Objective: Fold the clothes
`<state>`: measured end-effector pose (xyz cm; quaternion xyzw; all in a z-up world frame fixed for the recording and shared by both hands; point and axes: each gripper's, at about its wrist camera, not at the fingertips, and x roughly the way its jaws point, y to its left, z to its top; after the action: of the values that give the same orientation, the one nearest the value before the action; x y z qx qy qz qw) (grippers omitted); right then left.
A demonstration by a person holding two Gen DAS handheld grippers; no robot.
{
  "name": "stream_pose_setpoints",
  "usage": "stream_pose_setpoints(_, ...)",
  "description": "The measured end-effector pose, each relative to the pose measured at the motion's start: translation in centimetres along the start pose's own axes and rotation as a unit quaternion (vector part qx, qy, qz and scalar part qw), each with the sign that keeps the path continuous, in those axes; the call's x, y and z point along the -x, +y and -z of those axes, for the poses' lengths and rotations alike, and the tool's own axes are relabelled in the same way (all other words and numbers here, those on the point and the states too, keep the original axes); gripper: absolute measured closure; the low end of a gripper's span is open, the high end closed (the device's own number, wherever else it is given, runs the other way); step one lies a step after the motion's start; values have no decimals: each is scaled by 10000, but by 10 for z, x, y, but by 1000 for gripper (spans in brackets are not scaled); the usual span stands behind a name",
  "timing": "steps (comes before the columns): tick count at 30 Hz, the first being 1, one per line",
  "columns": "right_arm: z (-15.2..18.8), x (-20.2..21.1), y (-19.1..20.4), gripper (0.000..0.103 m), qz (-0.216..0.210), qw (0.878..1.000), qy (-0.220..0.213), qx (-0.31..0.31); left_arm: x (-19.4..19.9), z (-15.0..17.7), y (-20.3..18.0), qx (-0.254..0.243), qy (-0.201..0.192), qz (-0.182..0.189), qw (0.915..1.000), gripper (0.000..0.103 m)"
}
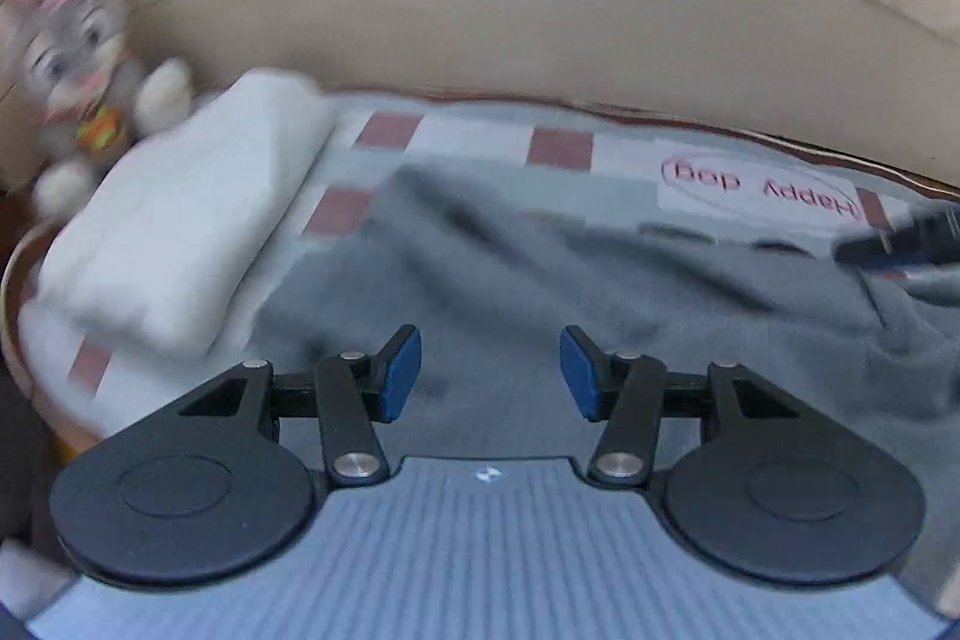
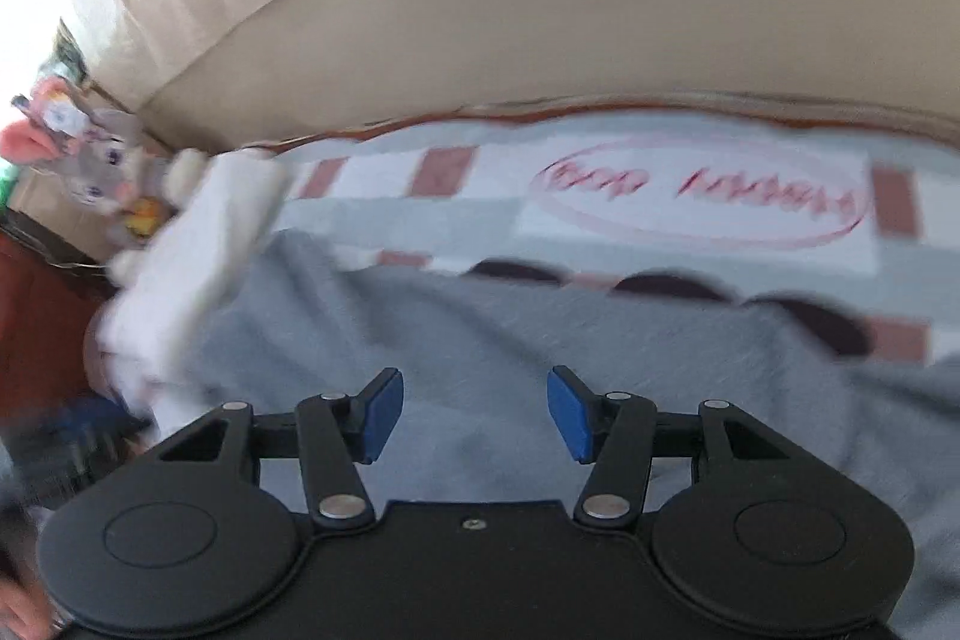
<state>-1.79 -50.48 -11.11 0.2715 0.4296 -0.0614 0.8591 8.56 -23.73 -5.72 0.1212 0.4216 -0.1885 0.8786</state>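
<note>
Grey garment (image 1: 540, 280) lies spread directly beneath and ahead of left gripper (image 1: 490, 373) and right gripper (image 2: 475, 415); both wide, empty.

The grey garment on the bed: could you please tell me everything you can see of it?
The grey garment looks like soft, fleecy fabric, lying spread but rumpled in loose folds, not yet folded, on the checked bedcover. Its far edge shows dark scalloped patches. A folded white cloth lies at its left. Both the left gripper and right gripper hover open over it, gripping nothing.

"Happy dog" on checked blanket (image 1: 456, 142)
</note>
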Motion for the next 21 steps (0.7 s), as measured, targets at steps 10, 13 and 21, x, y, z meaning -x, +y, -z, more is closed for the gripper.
stream_pose_setpoints(10, -4, -1, -94, 45, 676, 9941, -484, -702, -134, -62, -47, 100, 303, -437, 9985, 52)
stream_pose_setpoints(13, -5, 1, -112, 44, 731, 9921, -410, -931, -163, -62, -41, 91, 496, -652, 9966, 52)
stream_pose_setpoints(21, -1, -30, -138, 44, 925, 9906, 322, -951, -221, -60, -37, -375, 1000, -564, 9927, 40)
